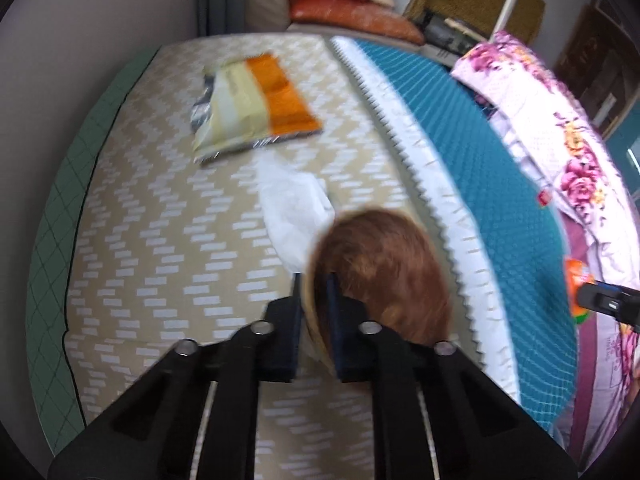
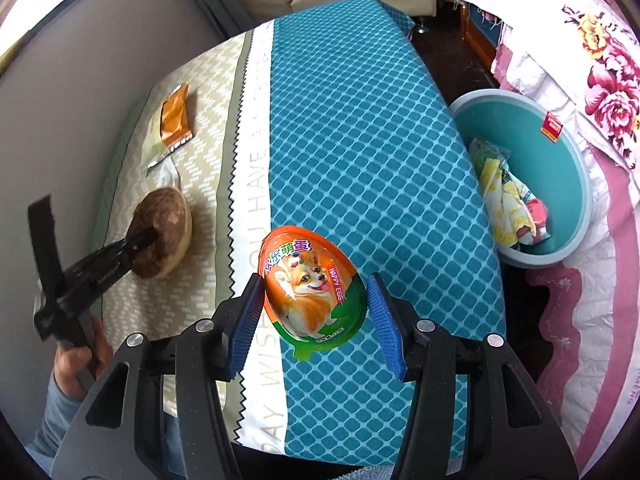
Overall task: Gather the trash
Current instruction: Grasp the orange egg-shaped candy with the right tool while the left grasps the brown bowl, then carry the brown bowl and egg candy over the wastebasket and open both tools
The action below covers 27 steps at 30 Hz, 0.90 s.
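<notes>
Your right gripper (image 2: 316,316) pinches an orange egg pack (image 2: 314,292) printed "HAPPY EGG" with a corgi, above the teal cloth (image 2: 360,140) lettered "YOU HAVE". At 2 o'clock, past the cloth's edge, stands the teal bin (image 2: 576,168) with wrappers inside. Your left gripper (image 1: 314,300) is clamped on the brown shell's (image 1: 384,264) rim; an orange-and-cream wrapper (image 1: 256,100) lies at 11 o'clock on open mat.

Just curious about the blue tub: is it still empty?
No, the blue tub already holds crumpled wrappers, yellow, white and red, lying against its near wall.
</notes>
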Tool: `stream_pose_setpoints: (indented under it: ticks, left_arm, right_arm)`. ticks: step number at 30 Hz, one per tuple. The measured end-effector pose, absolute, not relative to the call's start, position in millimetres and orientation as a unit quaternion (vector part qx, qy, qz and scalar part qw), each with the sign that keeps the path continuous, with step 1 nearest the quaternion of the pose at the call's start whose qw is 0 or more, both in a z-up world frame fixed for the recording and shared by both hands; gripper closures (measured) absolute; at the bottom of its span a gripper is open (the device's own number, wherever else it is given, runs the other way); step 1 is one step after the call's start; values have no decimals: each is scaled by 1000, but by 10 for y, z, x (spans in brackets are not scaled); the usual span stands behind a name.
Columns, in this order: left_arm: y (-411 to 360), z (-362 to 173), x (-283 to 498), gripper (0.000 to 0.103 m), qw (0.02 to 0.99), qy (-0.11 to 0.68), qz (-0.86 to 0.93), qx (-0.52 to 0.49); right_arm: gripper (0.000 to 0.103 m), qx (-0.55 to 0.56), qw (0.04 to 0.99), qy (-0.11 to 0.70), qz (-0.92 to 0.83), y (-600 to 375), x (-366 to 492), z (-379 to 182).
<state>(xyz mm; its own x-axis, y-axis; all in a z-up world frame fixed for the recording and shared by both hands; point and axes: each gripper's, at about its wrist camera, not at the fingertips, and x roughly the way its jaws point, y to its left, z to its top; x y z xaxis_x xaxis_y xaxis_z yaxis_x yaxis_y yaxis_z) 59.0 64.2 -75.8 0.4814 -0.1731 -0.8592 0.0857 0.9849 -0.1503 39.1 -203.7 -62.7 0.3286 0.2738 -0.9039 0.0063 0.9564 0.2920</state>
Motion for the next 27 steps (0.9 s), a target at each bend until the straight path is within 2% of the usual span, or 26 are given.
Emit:
stream_pose_setpoints:
  ticks: [4,12,19,24,27]
  left_arm:
    - [486,-639,541,94,863,492,-109,-26]
    - [343,-840,547,92,833,536,-134,-37]
    - [291,-955,339,75,815,562,-134,-55]
    - [199,-902,214,75,822,552,-132,-51]
    - [29,-841,220,83,830,538,-143,-35]
  right_arm:
    - [52,134,802,575,87,-2110,423,-670]
    - [52,153,798,575,95,-2257,438,-735]
    - [52,172,796,572,103,-2373,420,-788]
    - [52,181,792,572,109,-2427,416,-838]
    - [52,185,792,570,114,-2450,393,-852]
